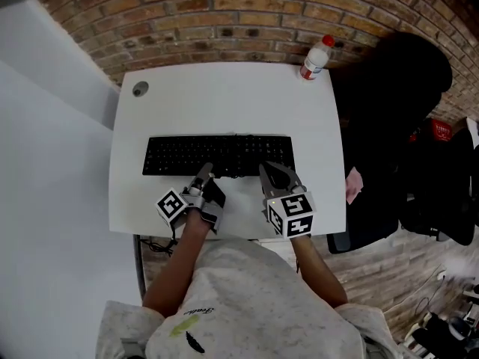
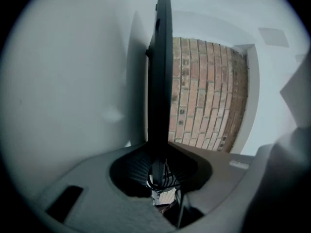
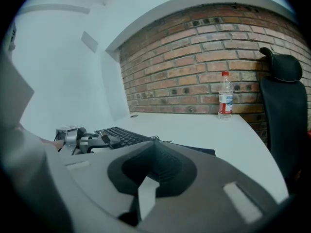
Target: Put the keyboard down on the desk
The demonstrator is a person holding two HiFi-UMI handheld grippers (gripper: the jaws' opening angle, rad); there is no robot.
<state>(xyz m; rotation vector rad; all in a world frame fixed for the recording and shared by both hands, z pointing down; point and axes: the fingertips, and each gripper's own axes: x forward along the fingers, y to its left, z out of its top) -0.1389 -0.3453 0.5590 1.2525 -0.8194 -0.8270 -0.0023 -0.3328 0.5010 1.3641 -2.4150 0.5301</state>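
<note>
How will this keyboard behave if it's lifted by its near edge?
The keyboard looks thin, long and rigid, so it probably stays straight, not floppy. Gripped at its near edge by the left gripper, it would likely tilt down at the far side.

The white desk (image 1: pixel 224 96) before you carries a black keyboard (image 1: pixel 218 154) flat across its middle. A plastic bottle (image 1: pixel 316 57) stands at the far right corner, a round grommet (image 1: pixel 140 89) at the far left
</note>
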